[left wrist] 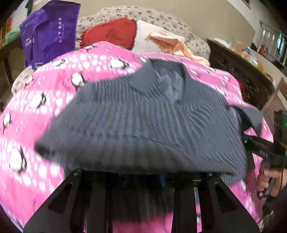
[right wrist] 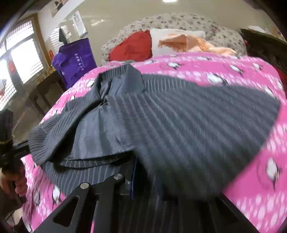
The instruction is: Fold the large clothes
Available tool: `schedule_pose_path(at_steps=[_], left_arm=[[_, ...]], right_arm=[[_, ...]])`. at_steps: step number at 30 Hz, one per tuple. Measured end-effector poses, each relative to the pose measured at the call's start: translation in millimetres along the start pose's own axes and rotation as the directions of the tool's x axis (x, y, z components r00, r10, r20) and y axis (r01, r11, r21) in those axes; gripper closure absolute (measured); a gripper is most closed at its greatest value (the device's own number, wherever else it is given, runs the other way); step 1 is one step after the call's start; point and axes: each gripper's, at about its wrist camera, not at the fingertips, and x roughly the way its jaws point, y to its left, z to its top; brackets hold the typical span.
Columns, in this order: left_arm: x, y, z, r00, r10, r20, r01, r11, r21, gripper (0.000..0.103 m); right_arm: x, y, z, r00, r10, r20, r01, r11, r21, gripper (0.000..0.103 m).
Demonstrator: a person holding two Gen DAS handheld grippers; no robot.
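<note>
A dark grey pinstriped jacket (left wrist: 143, 121) lies on a pink penguin-print blanket (left wrist: 44, 100), collar at the far side. My left gripper (left wrist: 143, 176) is at the jacket's near hem; the cloth drapes over its fingertips and hides them. In the right wrist view the jacket (right wrist: 188, 125) shows its lining (right wrist: 96, 132) at the left, and my right gripper (right wrist: 148, 181) is buried under the hem, which appears pinched between its fingers. The right gripper also shows at the right edge of the left wrist view (left wrist: 265, 150), against the jacket's side.
A red cushion (left wrist: 111, 32), a white pillow with an orange cloth (left wrist: 168, 43) and a floral headboard (left wrist: 143, 14) lie behind the blanket. A purple bag (left wrist: 48, 34) stands at the far left. A dark wooden cabinet (left wrist: 238, 71) runs along the right.
</note>
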Motion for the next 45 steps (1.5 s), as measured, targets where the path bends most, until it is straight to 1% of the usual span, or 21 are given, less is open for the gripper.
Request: schedule_pose_path(at_steps=[4,7,10,14,17,20,23,25,26,27,28,30,31,34,36,38,41,42,43,44,45], left_arm=[[12.7,12.7,52.6,0.997,0.037,0.062,-0.035,0.999,-0.038,0.077],[19.0,30.0,81.8,0.99,0.1,0.096,-0.089,0.991,-0.104,0.077],[18.7,42.5,86.0,0.987,0.127,0.102,-0.108,0.979,-0.173,0.077],[18.9,35.6,72.7,0.983,0.136,0.121,-0.116,0.98,-0.159,0.076],[26.3,21.6,69.5,0.987,0.112,0.119,-0.095,0.986,-0.138,0.076],[36.2,11.3,64.7,0.986,0.114,0.117,-0.103,0.99,-0.099,0.075],[51.2,20.0,47.2,0.976,0.189,0.105,-0.182,0.98,-0.079,0.075],[63.5,42.6,25.8,0.984,0.167,0.057,-0.155,0.972,-0.179,0.075],[63.5,49.2,18.1,0.988,0.141,0.063,-0.125,0.969,-0.215,0.075],[58.5,48.3,15.1,0.984,0.148,0.095,-0.125,0.969,-0.215,0.075],[58.4,45.4,14.7,0.981,0.166,0.1,-0.143,0.968,-0.204,0.075],[66.6,38.5,17.2,0.976,0.207,0.073,-0.192,0.966,-0.174,0.075],[69.2,35.9,18.3,0.973,0.221,0.066,-0.208,0.965,-0.162,0.075],[72.9,34.7,19.0,0.974,0.219,0.059,-0.208,0.966,-0.156,0.075],[72.6,37.2,17.9,0.977,0.202,0.061,-0.19,0.968,-0.167,0.075],[72.8,39.1,18.2,0.979,0.195,0.061,-0.182,0.968,-0.171,0.075],[72.3,39.0,18.5,0.979,0.195,0.06,-0.183,0.969,-0.168,0.075],[72.1,39.1,18.1,0.979,0.194,0.06,-0.182,0.969,-0.169,0.075],[72.4,39.3,18.2,0.979,0.193,0.059,-0.181,0.969,-0.169,0.075],[73.5,39.4,19.3,0.98,0.193,0.057,-0.181,0.969,-0.168,0.075],[74.2,39.3,19.7,0.98,0.191,0.054,-0.18,0.97,-0.165,0.075]], right_arm=[[9.9,-3.1,58.2,0.997,0.029,0.071,-0.028,1.0,-0.004,0.088],[15.7,-5.0,92.2,0.994,0.003,0.109,-0.004,1.0,0.003,0.086],[8.4,-8.5,101.3,0.989,0.008,0.147,-0.011,1.0,0.02,0.086],[3.8,-8.4,93.5,0.988,0.014,0.152,-0.018,1.0,0.023,0.085],[10.2,6.3,85.7,0.992,0.048,0.116,-0.048,0.999,-0.007,0.085],[21.2,40.6,81.6,0.989,0.136,0.057,-0.132,0.988,-0.08,0.085],[35.9,85.5,77.8,0.956,0.289,-0.047,-0.293,0.94,-0.174,0.085],[58.2,109.5,74.6,0.921,0.347,-0.178,-0.382,0.893,-0.237,0.085],[74.1,113.8,72.8,0.916,0.325,-0.235,-0.382,0.886,-0.262,0.085],[90.1,110.6,74.1,0.926,0.274,-0.261,-0.344,0.897,-0.278,0.085],[105.4,99.6,78.7,0.945,0.203,-0.256,-0.273,0.921,-0.278,0.086],[123.5,63.5,97.0,0.982,0.055,-0.18,-0.097,0.968,-0.232,0.09],[122.5,38.6,109.7,0.994,-0.019,-0.104,0.0,0.984,-0.177,0.092],[100.9,0.9,128.4,0.998,-0.062,0.001,0.062,0.998,-0.029,0.095],[79.9,0.3,128.7,0.998,-0.015,0.053,0.016,0.999,-0.027,0.095],[62.3,13.4,121.5,0.997,0.051,0.059,-0.047,0.997,-0.058,0.094],[49.8,48.4,87.9,0.981,0.193,-0.026,-0.195,0.964,-0.181,0.09],[51.6,53.7,77.4,0.986,0.161,-0.046,-0.167,0.958,-0.232,0.089],[62.9,54.4,65.2,0.997,0.053,-0.059,-0.068,0.956,-0.285,0.089],[76.3,44.8,58.2,0.995,-0.072,-0.075,0.047,0.957,-0.287,0.089],[90.2,26.3,54.2,0.973,-0.203,-0.107,0.171,0.952,-0.252,0.089]])
